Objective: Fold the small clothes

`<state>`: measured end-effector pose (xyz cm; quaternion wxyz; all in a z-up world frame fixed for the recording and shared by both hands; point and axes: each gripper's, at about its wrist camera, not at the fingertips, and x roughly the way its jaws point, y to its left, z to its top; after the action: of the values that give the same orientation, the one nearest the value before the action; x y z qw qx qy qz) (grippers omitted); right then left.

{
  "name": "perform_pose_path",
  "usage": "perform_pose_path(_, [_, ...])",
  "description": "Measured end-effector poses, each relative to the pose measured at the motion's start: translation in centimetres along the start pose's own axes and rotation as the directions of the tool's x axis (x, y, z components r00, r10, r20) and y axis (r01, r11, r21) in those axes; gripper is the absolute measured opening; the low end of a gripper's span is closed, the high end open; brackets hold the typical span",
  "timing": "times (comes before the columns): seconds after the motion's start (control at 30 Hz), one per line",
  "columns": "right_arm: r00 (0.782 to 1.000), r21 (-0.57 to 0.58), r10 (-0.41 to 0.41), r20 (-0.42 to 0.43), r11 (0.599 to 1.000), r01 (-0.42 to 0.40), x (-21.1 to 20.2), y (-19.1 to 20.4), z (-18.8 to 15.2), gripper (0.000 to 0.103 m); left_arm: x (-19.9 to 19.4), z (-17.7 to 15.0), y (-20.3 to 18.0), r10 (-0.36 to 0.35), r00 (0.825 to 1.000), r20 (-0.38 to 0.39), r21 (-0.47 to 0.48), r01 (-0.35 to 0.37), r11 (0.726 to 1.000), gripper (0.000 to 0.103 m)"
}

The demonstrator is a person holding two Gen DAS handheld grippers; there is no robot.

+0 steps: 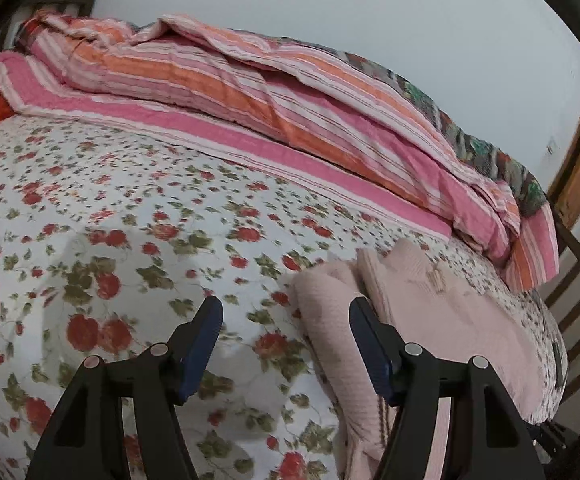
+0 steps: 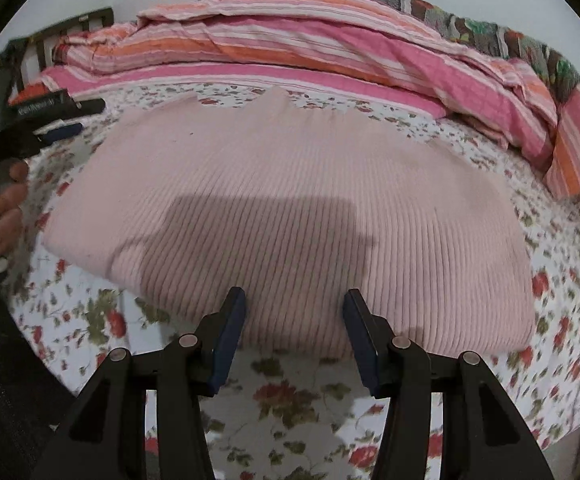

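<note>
A pale pink ribbed garment [image 2: 290, 216] is seen lying folded on the floral bedsheet [image 2: 290, 400], and every other place is given from it. Beyond its far edge, a pink-and-orange striped quilt [image 2: 330, 40] is heaped along the back of the bed, with a darker patterned cover [image 2: 490, 28] showing behind the quilt. The right gripper [image 2: 294, 328] is held over the garment's near edge — its jaws stand apart, nothing is pinched between them, and whether the tips touch the cloth cannot be told. The left gripper [image 1: 285, 336] is found just beside the garment's left edge; its jaws are parted with only bedsheet [image 1: 129, 240] between them, and its right finger [image 1: 370, 344] is seen against the pink fold [image 1: 430, 320]. In the right wrist view, the left gripper [image 2: 63, 124] appears off the garment's left corner, gripped by a person's hand [image 2: 3, 208]. A dark slatted bed frame [image 1: 578, 296] is visible past the garment's right side.
</note>
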<state>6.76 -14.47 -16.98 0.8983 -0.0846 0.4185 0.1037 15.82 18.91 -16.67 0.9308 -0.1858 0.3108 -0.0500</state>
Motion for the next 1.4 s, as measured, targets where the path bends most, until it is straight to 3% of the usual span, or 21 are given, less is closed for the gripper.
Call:
perform_pose_path(0.1, [1.000, -0.008, 0.026, -0.012, 1.000, -0.026, -0.7, -0.3, -0.8, 0.050, -0.2, -0.2, -0.6, 0.022, 0.998, -0.056, 0.020, -0.021, 1.000, 0.064])
perform_pose_path(0.27, [0.998, 0.043, 0.058, 0.025, 0.997, -0.059, -2.8, -2.4, -1.6, 0.050, -4.3, -1.7, -1.5, -0.123, 0.991, -0.062, -0.031, 0.121, 0.992, 0.064])
perform_pose_path(0.37, [0.996, 0.112, 0.063, 0.061, 0.991, -0.069, -3.9, -4.7, -2.1, 0.050, -6.0, -4.1, -2.1, -0.218, 0.972, -0.091, -0.053, 0.214, 0.975, 0.066])
perform_pose_path(0.43, [0.994, 0.156, 0.065, 0.083, 0.985, -0.078, -4.5, -6.4, -2.4, 0.050, -6.6, -6.7, -2.1, -0.267, 0.956, -0.121, -0.118, 0.253, 0.960, 0.066])
perform_pose_path(0.63, [0.987, 0.245, 0.069, 0.146, 0.964, -0.104, -5.4, -10.5, -3.2, 0.050, -6.5, -11.8, -1.8, -0.301, 0.944, -0.133, -0.262, 0.260, 0.929, 0.066])
perform_pose_path(0.73, [0.981, 0.265, 0.064, 0.180, 0.958, -0.112, -5.1, -12.4, -2.8, 0.050, -5.9, -11.8, -2.6, -0.273, 0.955, -0.120, -0.263, 0.235, 0.936, 0.066])
perform_pose_path(0.9, [0.973, 0.304, 0.066, 0.220, 0.943, -0.133, -4.2, -14.7, -0.4, 0.050, -3.7, -11.6, -4.4, -0.258, 0.955, -0.148, -0.260, 0.214, 0.942, 0.065])
perform_pose_path(1.1, [0.947, 0.349, 0.081, 0.310, 0.917, -0.193, -3.1, -17.5, 3.0, 0.051, -3.1, -10.5, -6.0, -0.235, 0.970, -0.063, -0.312, 0.205, 0.928, 0.060])
perform_pose_path(1.23, [0.930, 0.408, 0.097, 0.354, 0.879, -0.247, -1.8, -19.5, 2.1, 0.051, -1.9, -9.6, -6.4, -0.208, 0.978, 0.007, -0.421, 0.192, 0.887, 0.056])
perform_pose_path(1.33, [0.931, 0.439, 0.092, 0.354, 0.862, -0.253, -1.8, -20.9, 1.0, 0.051, -1.4, -8.8, -6.8, -0.140, 0.989, 0.037, -0.427, 0.142, 0.893, 0.049])
perform_pose_path(1.4, [0.922, 0.453, 0.062, 0.382, 0.857, -0.246, -2.4, -22.0, 0.2, 0.052, -1.0, -8.4, -6.9, -0.087, 0.996, 0.033, -0.429, 0.093, 0.899, 0.038])
